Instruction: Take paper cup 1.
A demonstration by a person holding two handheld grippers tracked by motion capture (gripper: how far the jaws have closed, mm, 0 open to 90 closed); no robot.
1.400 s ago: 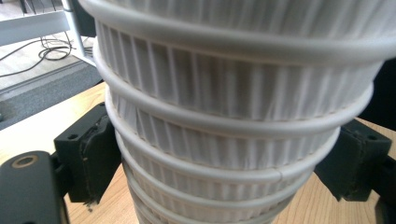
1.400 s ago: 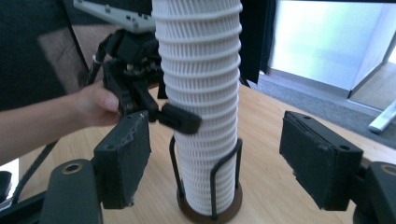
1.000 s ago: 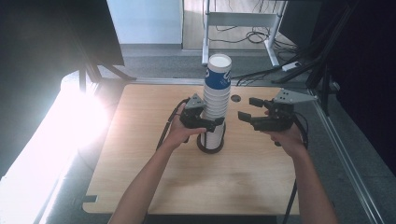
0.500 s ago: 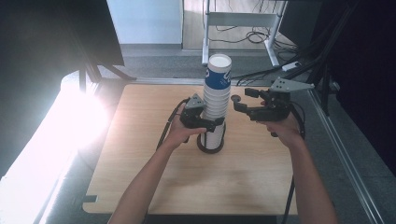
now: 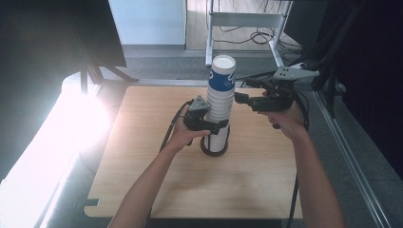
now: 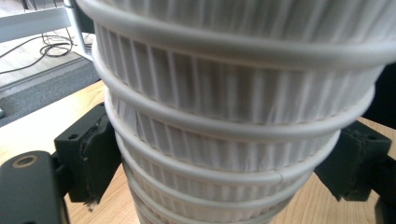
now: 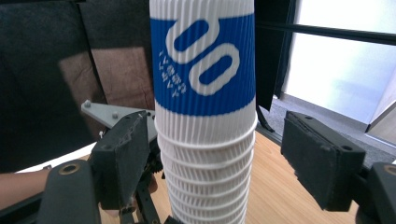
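A tall stack of white ribbed paper cups (image 5: 219,114) stands in a black ring (image 5: 208,151) at the middle of the wooden table (image 5: 157,190). The top cup (image 5: 222,78) has a blue band with white print (image 7: 205,60). My left gripper (image 5: 216,127) is shut on the lower part of the stack, its pads (image 6: 91,154) pressing both sides of the ribbed cups (image 6: 224,140). My right gripper (image 5: 243,91) is level beside the upper cups. Its jaws have just been opening; the stack stands between them (image 7: 224,163), with a gap on the right side.
A white metal frame (image 5: 247,21) and loose cables (image 5: 259,35) are on the floor behind the table. Strong glare washes over the table's left edge (image 5: 85,128). A dark panel (image 5: 57,42) stands at the back left. The table's front left corner has a notch (image 5: 92,203).
My right gripper has risen and moved left toward the top of the stack, and its jaws now stand wider apart. The left gripper and the stack have not moved.
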